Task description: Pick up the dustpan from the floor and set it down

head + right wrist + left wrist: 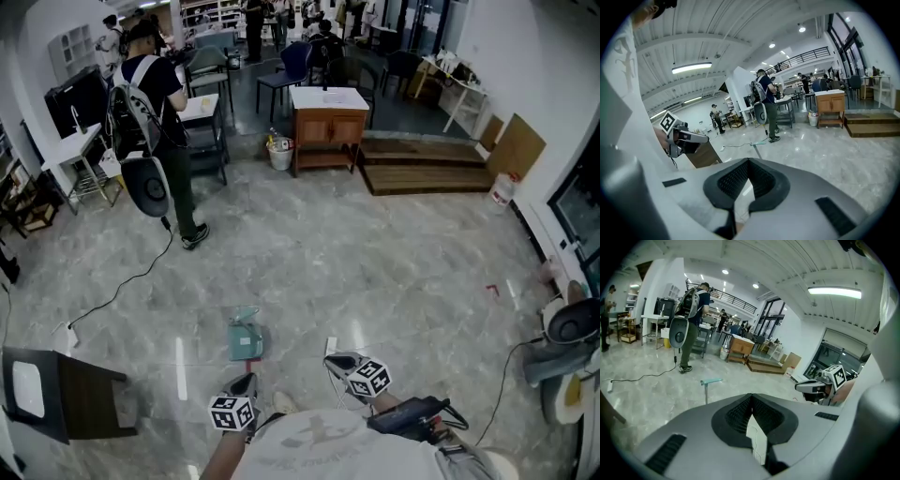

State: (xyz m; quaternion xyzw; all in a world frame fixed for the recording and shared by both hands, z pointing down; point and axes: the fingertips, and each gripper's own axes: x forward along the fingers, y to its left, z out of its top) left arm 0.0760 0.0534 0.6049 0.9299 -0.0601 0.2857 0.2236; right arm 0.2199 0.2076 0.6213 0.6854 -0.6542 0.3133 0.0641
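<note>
Left gripper point(751, 397): your jaws are closed tip to tip with nothing between them; the pale sliver below the tips is floor showing through.
Right gripper point(748, 161): closed the same way and empty.
Dustpan point(246, 337): teal, on the grey floor point(375, 272) ahead of both grippers. It is near the left one's tips and further off to the left of the right one.
Handle point(711, 381): it looks to stand upright from the pan, with a short crossbar on top. It is ahead and left of the left jaws' line, and almost dead ahead of the right jaws.
Handling: it is probably thin plastic, light and stiff, and smooth enough to slip. The pan will likely swing under a high grip.
Where to take hold: open the left jaws and close them across the post just under the crossbar, not on the pan's thin lip.
Setting down: lower it level so the pan lands flat.
</note>
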